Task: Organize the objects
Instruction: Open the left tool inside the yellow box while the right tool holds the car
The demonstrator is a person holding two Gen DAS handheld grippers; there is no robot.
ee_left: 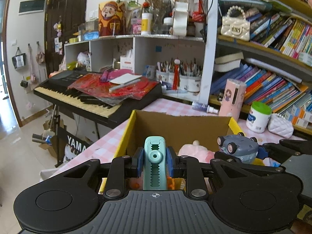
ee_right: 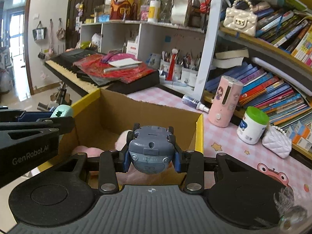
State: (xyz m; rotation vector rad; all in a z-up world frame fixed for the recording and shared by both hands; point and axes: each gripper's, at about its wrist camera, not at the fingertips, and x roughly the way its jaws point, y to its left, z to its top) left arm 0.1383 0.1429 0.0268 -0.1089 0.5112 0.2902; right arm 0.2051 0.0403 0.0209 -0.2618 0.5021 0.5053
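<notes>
left gripper (ee_left: 155, 162) is clamping narrow on a mint clip toy (ee_left: 155, 156) | right gripper (ee_right: 151, 160) is pinching the upside-down grey toy car (ee_right: 151, 146) | step: both are hovering over the cardboard box (ee_right: 136, 107), next likely lowering and releasing | box is holding a pink plush (ee_left: 193, 151)

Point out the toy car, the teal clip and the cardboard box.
toy car (ee_right: 150, 152): right wrist view, grey underside.
teal clip (ee_left: 155, 161): left wrist view, toothed face.
cardboard box (ee_right: 140, 113): right wrist view, inner back wall.
</notes>
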